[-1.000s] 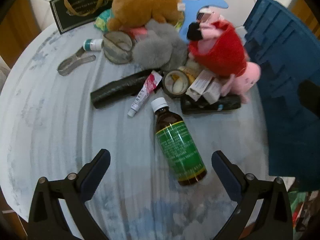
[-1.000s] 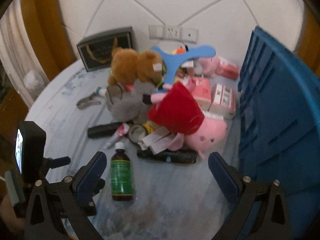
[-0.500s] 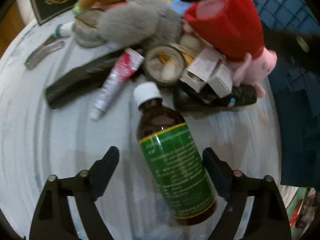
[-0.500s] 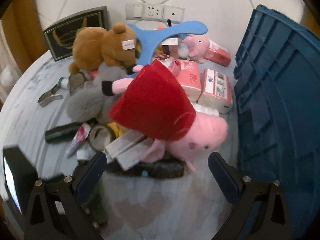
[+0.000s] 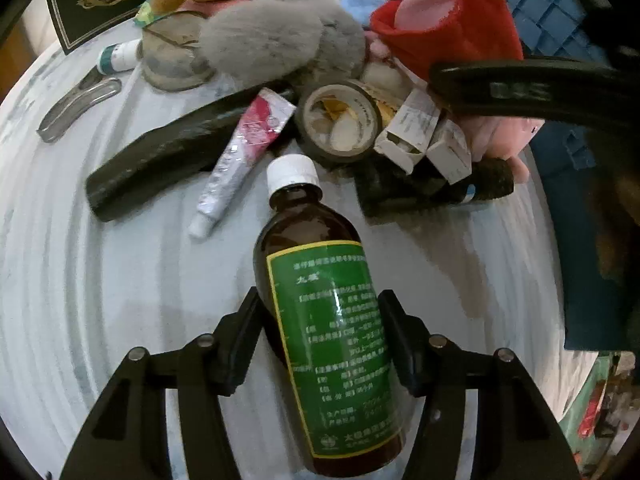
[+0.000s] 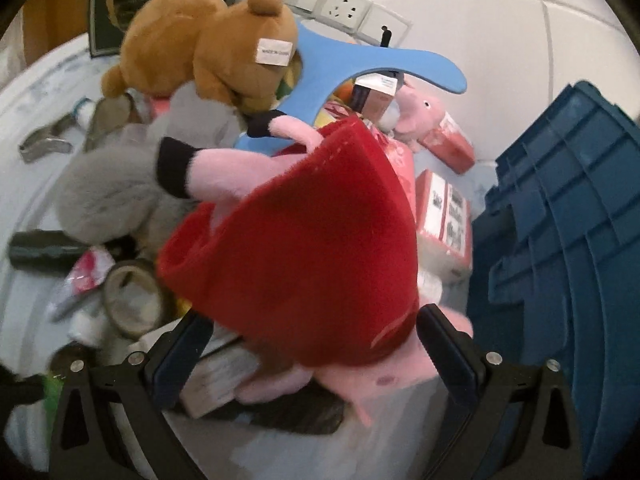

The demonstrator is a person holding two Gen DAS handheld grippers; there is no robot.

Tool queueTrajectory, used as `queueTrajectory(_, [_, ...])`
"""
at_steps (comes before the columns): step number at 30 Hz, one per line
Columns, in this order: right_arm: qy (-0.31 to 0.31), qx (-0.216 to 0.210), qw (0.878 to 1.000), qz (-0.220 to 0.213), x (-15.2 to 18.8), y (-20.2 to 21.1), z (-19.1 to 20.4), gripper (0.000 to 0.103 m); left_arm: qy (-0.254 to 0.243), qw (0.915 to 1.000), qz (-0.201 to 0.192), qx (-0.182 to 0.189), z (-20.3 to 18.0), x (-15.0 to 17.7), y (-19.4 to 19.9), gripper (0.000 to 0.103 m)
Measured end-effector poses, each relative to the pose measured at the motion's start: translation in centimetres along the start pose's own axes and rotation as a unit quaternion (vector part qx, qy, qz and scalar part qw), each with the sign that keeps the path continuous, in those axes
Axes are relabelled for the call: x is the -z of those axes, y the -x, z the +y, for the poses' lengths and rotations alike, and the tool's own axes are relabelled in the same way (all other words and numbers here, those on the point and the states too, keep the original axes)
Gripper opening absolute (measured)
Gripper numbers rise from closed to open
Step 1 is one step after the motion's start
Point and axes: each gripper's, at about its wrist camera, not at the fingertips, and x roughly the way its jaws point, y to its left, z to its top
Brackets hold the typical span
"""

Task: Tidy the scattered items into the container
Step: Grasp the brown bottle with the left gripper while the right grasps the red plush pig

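A brown bottle with a green label and white cap (image 5: 320,300) lies on the white table. My left gripper (image 5: 320,332) has closed on its body, both fingers against its sides. A pink pig plush in a red dress (image 6: 304,240) lies on the pile beside the blue crate (image 6: 568,240). My right gripper (image 6: 312,344) is open, its fingers on either side of the plush's red dress and pink head. The plush also shows in the left wrist view (image 5: 448,28).
The pile holds a brown teddy bear (image 6: 208,44), a grey plush (image 5: 276,36), a blue hanger (image 6: 360,68), a tape roll (image 5: 340,120), a tube (image 5: 244,152), black rolls (image 5: 168,152), small cartons (image 5: 424,136) and red-white packs (image 6: 444,212). A metal clip (image 5: 76,104) lies left.
My left gripper moved forward and closed on the brown bottle. My right gripper moved forward to the pig plush, now between its open fingers.
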Motion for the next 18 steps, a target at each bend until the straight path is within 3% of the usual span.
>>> queueTrajectory(6, [-0.012, 0.001, 1.0, 0.003, -1.3, -1.7, -0.4, 0.102, -0.014, 0.9998, -0.013, 0.006, 0.2, 1.1, 2.3, 0.055])
queueTrajectory(8, [-0.017, -0.001, 1.0, 0.003, -1.3, -1.5, -0.7, 0.086, -0.017, 0.9997, -0.014, 0.006, 0.1, 1.5, 2.8, 0.055])
queueTrajectory(11, [-0.029, -0.011, 1.0, 0.003, -1.3, -0.7, -1.3, 0.073, -0.019, 0.9997, -0.014, 0.008, 0.1, 2.2, 3.6, 0.054])
queueTrajectory(18, [-0.07, -0.063, 0.996, 0.0, 0.1, 2.5, -2.4, 0.067, -0.018, 0.9996, -0.018, 0.005, 0.4, 3.8, 6.4, 0.054])
